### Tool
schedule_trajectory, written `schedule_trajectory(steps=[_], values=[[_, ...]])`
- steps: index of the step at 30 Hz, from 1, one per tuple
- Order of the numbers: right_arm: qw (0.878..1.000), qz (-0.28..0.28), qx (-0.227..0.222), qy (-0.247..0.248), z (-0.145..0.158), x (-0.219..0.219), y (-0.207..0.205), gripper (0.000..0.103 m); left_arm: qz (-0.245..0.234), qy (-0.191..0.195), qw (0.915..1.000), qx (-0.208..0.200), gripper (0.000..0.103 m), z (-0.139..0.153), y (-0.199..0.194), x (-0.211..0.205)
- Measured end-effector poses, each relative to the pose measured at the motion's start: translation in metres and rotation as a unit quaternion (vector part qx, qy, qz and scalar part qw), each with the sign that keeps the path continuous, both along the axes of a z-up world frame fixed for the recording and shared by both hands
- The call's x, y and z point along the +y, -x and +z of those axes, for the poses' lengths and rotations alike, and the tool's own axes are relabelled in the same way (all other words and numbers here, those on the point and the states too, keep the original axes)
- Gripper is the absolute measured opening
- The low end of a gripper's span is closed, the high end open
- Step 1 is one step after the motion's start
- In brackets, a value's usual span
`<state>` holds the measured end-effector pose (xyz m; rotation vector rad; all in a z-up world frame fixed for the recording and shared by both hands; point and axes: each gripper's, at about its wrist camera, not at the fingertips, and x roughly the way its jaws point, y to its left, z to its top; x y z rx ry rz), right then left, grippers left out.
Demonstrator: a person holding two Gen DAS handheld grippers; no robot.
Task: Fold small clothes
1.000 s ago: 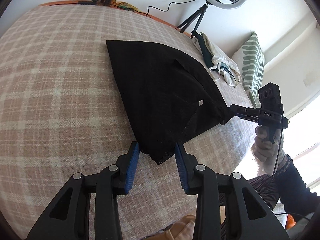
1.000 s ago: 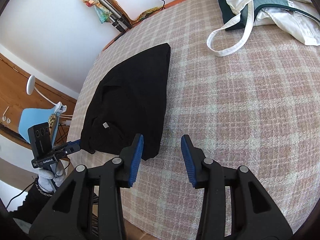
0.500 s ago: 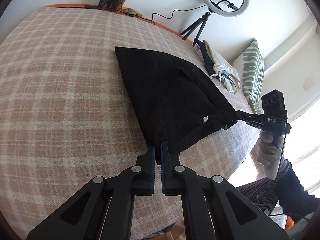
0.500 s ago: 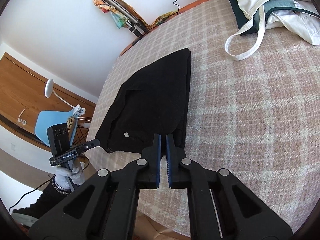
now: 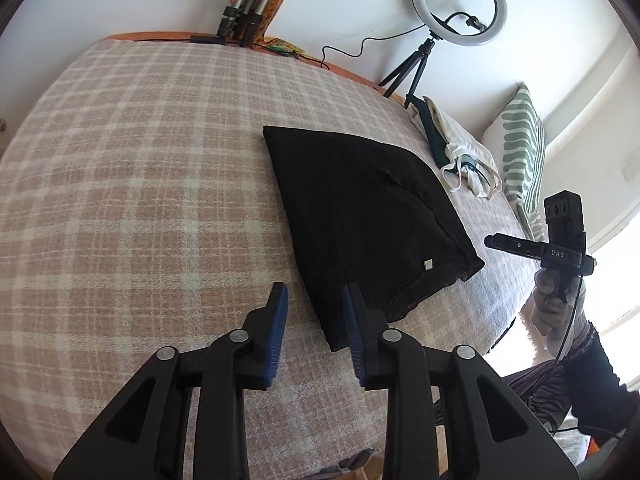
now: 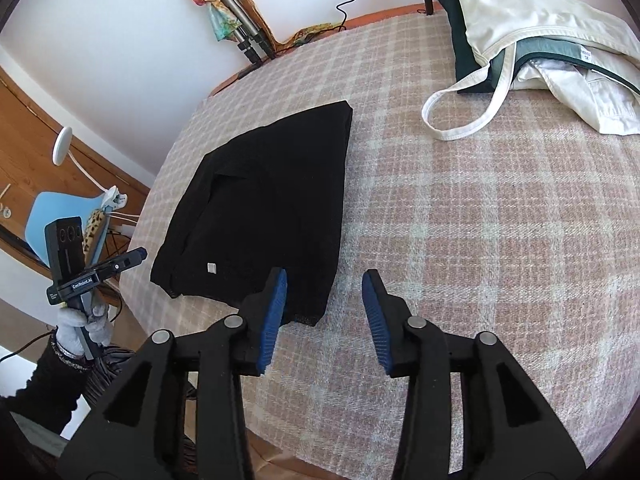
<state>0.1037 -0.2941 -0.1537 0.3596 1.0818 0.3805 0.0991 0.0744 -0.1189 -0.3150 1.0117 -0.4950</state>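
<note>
A black garment (image 5: pixel 360 216) lies flat and folded on the pink plaid bed cover (image 5: pixel 140 200), with a small white tag near its front edge. My left gripper (image 5: pixel 314 300) is open and empty, just in front of the garment's near corner. In the right wrist view the same garment (image 6: pixel 264 208) lies left of centre. My right gripper (image 6: pixel 324 284) is open and empty, its left finger over the garment's near corner. Each gripper shows in the other's view, held beside the bed: the right one (image 5: pixel 492 241), the left one (image 6: pixel 138 255).
A white tote bag with clothes and a dark green item (image 6: pixel 532 44) lies at the far right of the bed. A ring light on a tripod (image 5: pixel 456 4) and a striped pillow (image 5: pixel 520 152) stand behind. A blue chair (image 6: pixel 52 216) is off the bed's left side.
Both grippers were shut on the garment's front corners half a second ago. Now both have opened, let go and drawn back a little; the garment lies flat.
</note>
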Motion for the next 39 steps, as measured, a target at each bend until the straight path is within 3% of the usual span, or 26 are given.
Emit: schedule_trajectory(steps=[1, 6, 8, 12, 15, 23, 28, 39], values=[[1.000, -0.001, 0.005, -0.015, 0.000, -0.001, -0.002, 0.047, 0.008, 0.007, 0.9999, -0.002, 0.042, 0.002, -0.004, 0.003], [0.998, -0.010, 0.031, -0.047, -0.015, -0.003, -0.007, 0.047, 0.023, 0.035, 0.9991, -0.003, 0.044, 0.010, -0.029, 0.008], [0.998, -0.012, 0.040, -0.053, -0.021, -0.001, -0.007, 0.047, 0.030, 0.050, 0.9983, 0.000, 0.056, 0.010, -0.042, 0.010], [0.997, -0.018, 0.046, -0.057, -0.029, -0.003, -0.008, 0.047, 0.054, 0.084, 0.9948, 0.016, 0.061, 0.002, -0.069, 0.017], [0.995, -0.020, 0.060, -0.077, -0.038, -0.006, -0.011, 0.047, 0.069, 0.104, 0.9913, 0.041, 0.061, -0.012, -0.088, 0.020], [0.985, -0.036, 0.071, -0.152, -0.051, -0.021, -0.008, 0.047, 0.072, 0.101, 0.9903, 0.062, 0.061, -0.031, -0.127, 0.010], [0.985, -0.023, 0.069, -0.160, -0.055, -0.013, -0.010, 0.047, 0.056, 0.107, 0.9895, 0.079, 0.061, -0.043, -0.145, -0.006], [0.974, -0.024, 0.076, -0.212, -0.065, 0.003, -0.026, 0.046, 0.015, 0.128, 0.9896, 0.065, 0.058, -0.046, -0.164, -0.039]])
